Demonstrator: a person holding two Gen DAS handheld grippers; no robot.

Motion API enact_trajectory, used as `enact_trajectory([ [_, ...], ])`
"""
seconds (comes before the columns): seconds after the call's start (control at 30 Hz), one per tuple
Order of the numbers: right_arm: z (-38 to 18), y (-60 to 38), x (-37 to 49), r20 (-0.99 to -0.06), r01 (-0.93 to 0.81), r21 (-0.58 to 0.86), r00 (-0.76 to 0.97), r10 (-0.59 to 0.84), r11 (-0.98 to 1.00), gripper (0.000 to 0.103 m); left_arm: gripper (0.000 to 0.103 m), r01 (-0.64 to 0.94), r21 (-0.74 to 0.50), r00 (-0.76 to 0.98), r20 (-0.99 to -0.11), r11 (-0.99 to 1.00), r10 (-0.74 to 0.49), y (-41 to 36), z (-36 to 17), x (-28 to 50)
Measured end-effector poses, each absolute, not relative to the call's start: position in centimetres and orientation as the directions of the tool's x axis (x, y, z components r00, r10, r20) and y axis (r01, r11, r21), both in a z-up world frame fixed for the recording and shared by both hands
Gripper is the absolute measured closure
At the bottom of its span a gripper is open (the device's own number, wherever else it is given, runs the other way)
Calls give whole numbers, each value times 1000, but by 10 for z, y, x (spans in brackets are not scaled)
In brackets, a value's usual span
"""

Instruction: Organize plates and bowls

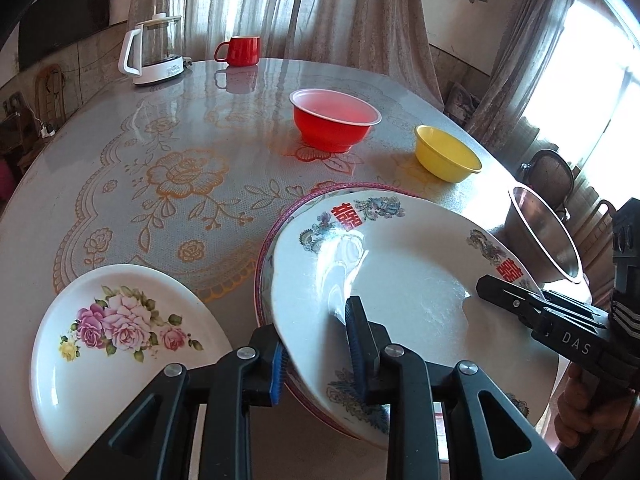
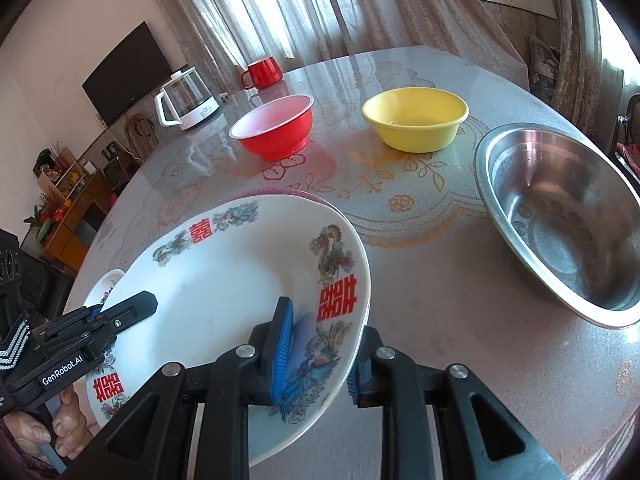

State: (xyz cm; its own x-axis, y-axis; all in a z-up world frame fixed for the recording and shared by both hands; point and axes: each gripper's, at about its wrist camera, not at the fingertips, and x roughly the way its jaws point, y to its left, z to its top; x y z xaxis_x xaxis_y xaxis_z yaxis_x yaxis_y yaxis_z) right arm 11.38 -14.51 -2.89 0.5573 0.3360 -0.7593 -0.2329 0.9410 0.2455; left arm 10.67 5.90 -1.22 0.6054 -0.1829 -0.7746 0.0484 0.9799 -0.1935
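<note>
Three plates, dragon plate (image 1: 400,276) pinched at opposite rims by left gripper (image 1: 320,354) and right gripper (image 2: 316,354), over pink-rimmed plate (image 1: 276,224), rose plate (image 1: 120,344) beside, three bowls: red (image 1: 334,124), yellow (image 1: 446,154), steel (image 2: 560,216).

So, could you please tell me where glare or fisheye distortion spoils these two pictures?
Left wrist view: the window is blown out white, glare streaks the plate, and the table edge bows. Right wrist view: sheen washes the tabletop near the mug; the steel bowl stretches oval; corners go black.

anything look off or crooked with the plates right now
The dragon-pattern plate sits tilted, not flat, over the pink-rimmed plate, with the left gripper and right gripper clamped on opposite rims. Nothing looks spilled or broken.
</note>
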Motion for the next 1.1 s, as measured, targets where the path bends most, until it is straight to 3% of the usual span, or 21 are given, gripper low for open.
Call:
enact_trajectory([
  [0.2,-30,-136,116,-769,-244,178,570,289,953,77,75,41,-194,612,-770,980,-178,63,-14,106],
  [0.33,-30,-128,114,-778,-271,130,569,268,954,70,75,41,-195,612,-770,980,-179,66,-11,106],
  [0.43,-30,-136,119,-782,-254,204,539,313,946,69,75,46,-195,607,-773,980,-182,66,-12,107],
  [0.53,-29,-145,120,-770,-240,276,524,363,931,69,74,45,-194,602,-778,980,-181,64,-12,106],
  [0.8,-22,-145,111,-767,-232,254,543,341,939,69,72,51,-204,598,-778,978,-193,65,-10,101],
  [1.1,-18,-142,102,-795,-240,101,564,223,965,72,72,70,-203,598,-775,977,-204,60,-10,89],
])
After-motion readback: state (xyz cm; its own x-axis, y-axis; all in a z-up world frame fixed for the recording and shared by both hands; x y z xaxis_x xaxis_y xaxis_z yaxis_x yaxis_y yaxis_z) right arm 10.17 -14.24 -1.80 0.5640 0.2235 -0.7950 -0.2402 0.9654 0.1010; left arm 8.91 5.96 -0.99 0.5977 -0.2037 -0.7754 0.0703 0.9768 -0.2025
